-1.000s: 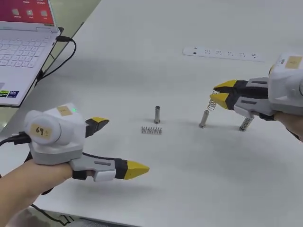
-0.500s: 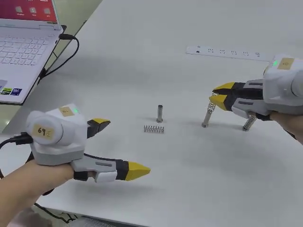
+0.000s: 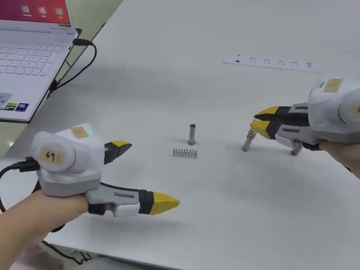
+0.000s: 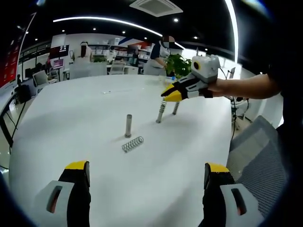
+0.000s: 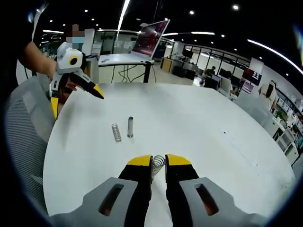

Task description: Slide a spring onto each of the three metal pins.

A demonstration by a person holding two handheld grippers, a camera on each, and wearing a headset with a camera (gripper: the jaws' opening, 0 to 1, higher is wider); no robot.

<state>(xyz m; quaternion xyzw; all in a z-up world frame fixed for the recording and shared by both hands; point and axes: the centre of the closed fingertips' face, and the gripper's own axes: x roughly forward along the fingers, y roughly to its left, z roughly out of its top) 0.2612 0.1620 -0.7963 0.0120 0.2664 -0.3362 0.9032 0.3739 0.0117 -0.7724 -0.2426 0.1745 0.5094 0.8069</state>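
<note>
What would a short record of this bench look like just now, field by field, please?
Left tool: open, holding nothing, above the table's near edge.
Right tool: shut on the gripped steel coil spring, which sits partly down the middle metal pin.
Bare upright metal pin: no spring on it.
Loose steel coil spring: lying flat beside the bare pin.
Spring-covered metal pin: partly hidden behind the right tool.
Surface: white table.
Progress: one pin fitted, one partly fitted, one bare.
</note>
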